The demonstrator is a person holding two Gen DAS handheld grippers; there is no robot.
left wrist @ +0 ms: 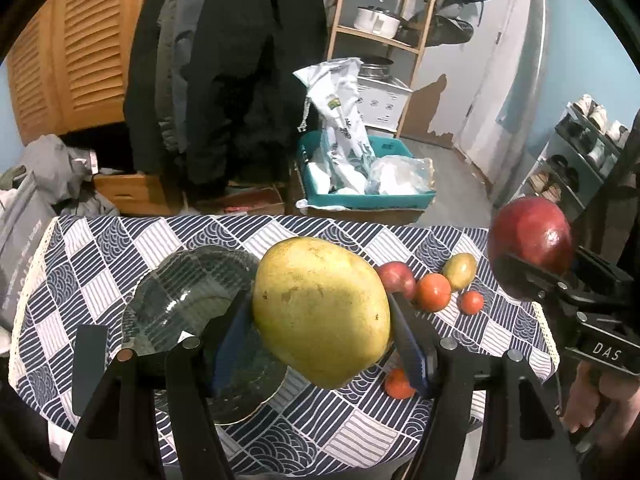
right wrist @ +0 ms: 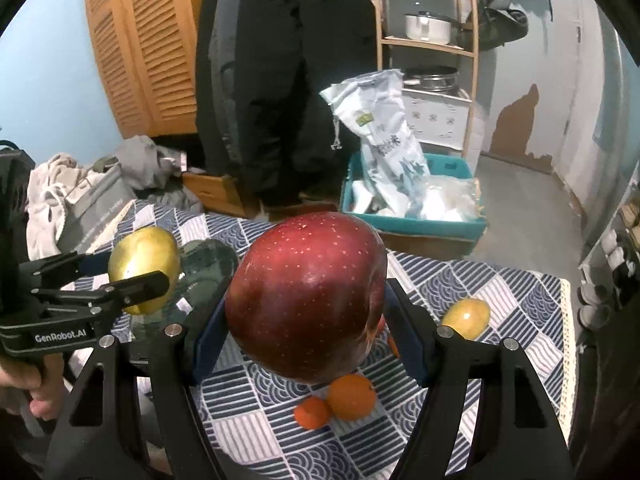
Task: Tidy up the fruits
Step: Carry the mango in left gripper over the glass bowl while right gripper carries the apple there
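Observation:
My left gripper (left wrist: 322, 312) is shut on a large yellow-green mango (left wrist: 320, 308) and holds it in the air over the right rim of a clear glass bowl (left wrist: 188, 304). My right gripper (right wrist: 306, 300) is shut on a big red apple (right wrist: 308, 296), held above the table to the right; the apple also shows in the left wrist view (left wrist: 532, 240). The mango also shows in the right wrist view (right wrist: 144, 268), over the bowl (right wrist: 208, 268). Loose on the cloth lie a red apple (left wrist: 396, 280), a small mango (left wrist: 460, 270) and several oranges (left wrist: 432, 292).
The small table has a blue-and-white patterned cloth (left wrist: 320, 432) with edges close on all sides. Behind it stand a teal crate with bags (left wrist: 360, 184), a wooden shelf (left wrist: 384, 40), hanging dark coats (left wrist: 240, 80) and a pile of clothes (left wrist: 40, 184) at the left.

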